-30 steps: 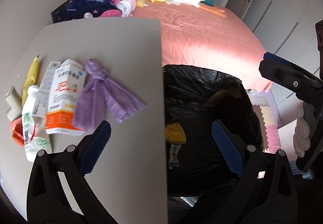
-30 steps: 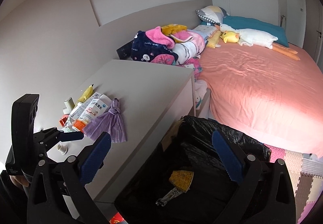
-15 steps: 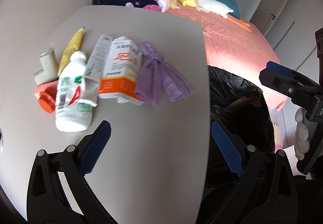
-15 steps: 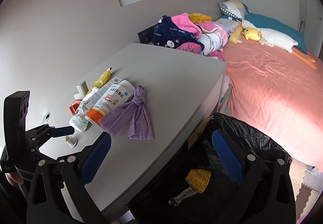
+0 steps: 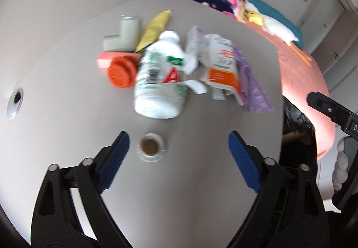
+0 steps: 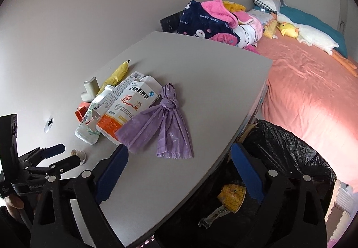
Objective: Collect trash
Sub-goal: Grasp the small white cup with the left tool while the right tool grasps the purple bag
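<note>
Well, the left gripper (image 5: 176,163) hangs over the grey table (image 5: 201,192) with its blue pads spread wide, nothing between them; a small clear cap (image 5: 151,147) sits low in the frame, just inside the left pad. Above it, mid-frame, the trash lies heaped: a white bottle (image 5: 161,80), an orange lid (image 5: 122,73), a torn medicine box (image 5: 221,66), a knotted purple bag (image 6: 165,122) and a yellow wrapper (image 5: 154,28). The right gripper (image 6: 179,172) is likewise splayed and empty at the table's edge. At lower right the black bin bag (image 6: 290,158) holds a yellow packet (image 6: 232,197).
</note>
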